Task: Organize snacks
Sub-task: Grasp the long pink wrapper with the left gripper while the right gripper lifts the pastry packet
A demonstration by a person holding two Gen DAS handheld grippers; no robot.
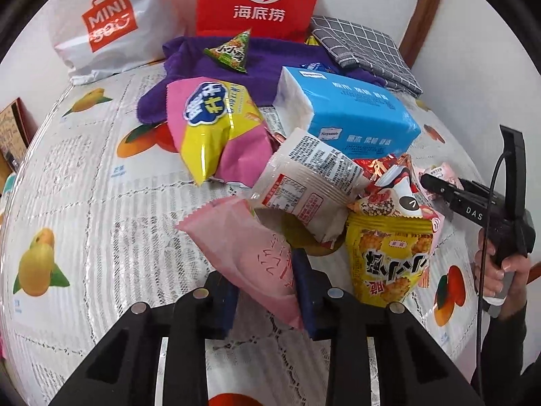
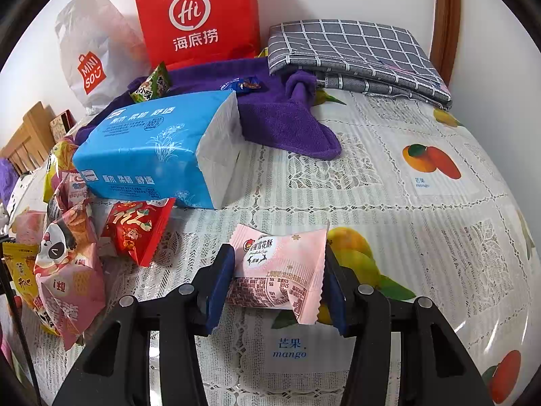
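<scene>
My left gripper (image 1: 267,291) is shut on a pink snack packet (image 1: 250,253) and holds it above the table, just before a heap of snacks: a pink-and-yellow chip bag (image 1: 216,128), a white packet (image 1: 311,182) and a yellow packet (image 1: 392,260). My right gripper (image 2: 275,280) is shut on a small pink pastry packet (image 2: 280,267) over the fruit-print tablecloth (image 2: 405,237); it also shows in the left wrist view (image 1: 436,184) at the right of the heap. A red packet (image 2: 135,230) and a pink panda packet (image 2: 67,270) lie at its left.
A blue tissue pack (image 1: 351,108) (image 2: 152,149) lies behind the heap on a purple towel (image 2: 280,118). A red paper bag (image 2: 199,17) and a white Miniso bag (image 2: 91,57) stand against the wall. A folded grey checked cloth (image 2: 355,54) lies at the back right.
</scene>
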